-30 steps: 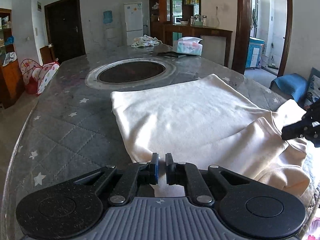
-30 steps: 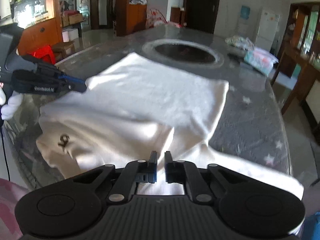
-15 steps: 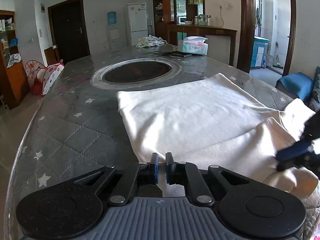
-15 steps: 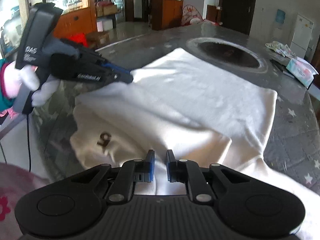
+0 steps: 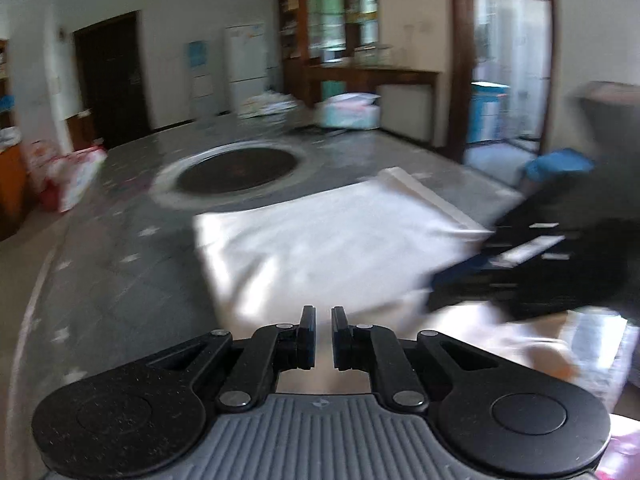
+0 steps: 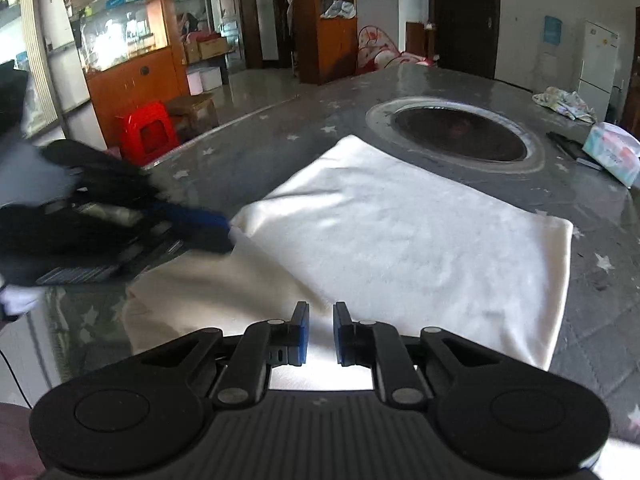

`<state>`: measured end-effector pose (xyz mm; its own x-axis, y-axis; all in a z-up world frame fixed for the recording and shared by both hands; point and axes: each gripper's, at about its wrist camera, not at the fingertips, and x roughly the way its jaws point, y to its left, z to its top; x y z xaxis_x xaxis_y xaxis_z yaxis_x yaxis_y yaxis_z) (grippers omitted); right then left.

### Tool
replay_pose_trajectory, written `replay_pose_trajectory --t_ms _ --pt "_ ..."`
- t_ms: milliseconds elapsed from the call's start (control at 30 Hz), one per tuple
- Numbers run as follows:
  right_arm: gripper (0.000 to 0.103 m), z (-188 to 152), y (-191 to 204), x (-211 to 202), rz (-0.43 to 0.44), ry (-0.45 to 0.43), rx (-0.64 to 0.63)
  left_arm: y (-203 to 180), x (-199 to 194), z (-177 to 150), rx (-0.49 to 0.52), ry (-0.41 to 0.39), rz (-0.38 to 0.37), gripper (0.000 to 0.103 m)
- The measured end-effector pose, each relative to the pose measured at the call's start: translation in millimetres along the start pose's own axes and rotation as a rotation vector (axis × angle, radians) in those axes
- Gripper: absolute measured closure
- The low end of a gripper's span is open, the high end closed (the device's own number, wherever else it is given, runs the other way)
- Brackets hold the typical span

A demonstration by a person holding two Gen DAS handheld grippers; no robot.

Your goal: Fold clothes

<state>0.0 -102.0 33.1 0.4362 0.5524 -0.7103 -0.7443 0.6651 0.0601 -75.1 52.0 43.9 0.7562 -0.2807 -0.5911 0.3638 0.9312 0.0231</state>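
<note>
A cream garment (image 6: 400, 240) is lying partly folded on the grey table (image 6: 280, 140), just in front of the round recess (image 6: 460, 128). The left gripper (image 6: 224, 232) is pinching its edge; the right gripper (image 6: 321, 332) is hovering above it, fingers slightly apart, holding nothing

Cream garment (image 6: 404, 240); grey quilted table cover (image 6: 600, 320), white stars; red stool (image 6: 148, 132); black grippers, blue jaws.
</note>
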Motion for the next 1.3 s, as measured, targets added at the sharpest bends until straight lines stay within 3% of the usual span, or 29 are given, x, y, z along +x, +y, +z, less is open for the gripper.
replay_pose_trajectory --t_ms 100,200,333,533,667,800,900,1100,1167,1300 --pt "0.085 2.6 -2.5 13.0 0.002 0.023 -0.018 -19.8 -1.2 -2.9 0.046 0.009 -0.092 0.093" --pt "0.077 5.2 -7.7 19.1 -0.024 0.016 -0.002 -32.7 8.4 -9.1 0.079 0.043 -0.133 0.093" --pt "0.077 3.7 -13.1 13.7 -0.042 0.001 0.026 -40.9 14.6 -18.3 0.093 0.082 -0.192 0.093" --pt "0.076 -4.0 -4.4 -3.4 -0.006 -0.018 -0.014 -44.3 4.2 -23.7 0.105 0.076 -0.303 0.093" --pt "0.076 -16.2 2.7 -7.0 -0.040 0.006 -0.065 -34.5 -5.8 -17.3 0.103 0.043 -0.273 0.093" --pt "0.075 -23.4 2.3 -20.3 -0.079 -0.014 -0.063 -17.3 -5.7 -5.4 0.049 0.019 -0.197 0.093" --pt "0.075 -28.7 4.7 -28.1 -0.067 -0.016 -0.051 -8.0 8.6 1.6 0.019 0.038 -0.138 0.093" --pt "0.076 -39.8 11.2 -33.7 -0.020 0.016 -0.050 -3.7 41.5 4.9 0.002 0.081 -0.106 0.093" --pt "0.082 -44.4 11.4 -32.2 -0.030 0.038 -0.046 -6.3 47.8 3.7 0.026 0.093 -0.073 0.093" --pt "0.084 -49.3 12.0 -39.0 -0.042 0.072 -0.052 -4.8 51.5 3.6 0.042 0.084 0.023 0.093"
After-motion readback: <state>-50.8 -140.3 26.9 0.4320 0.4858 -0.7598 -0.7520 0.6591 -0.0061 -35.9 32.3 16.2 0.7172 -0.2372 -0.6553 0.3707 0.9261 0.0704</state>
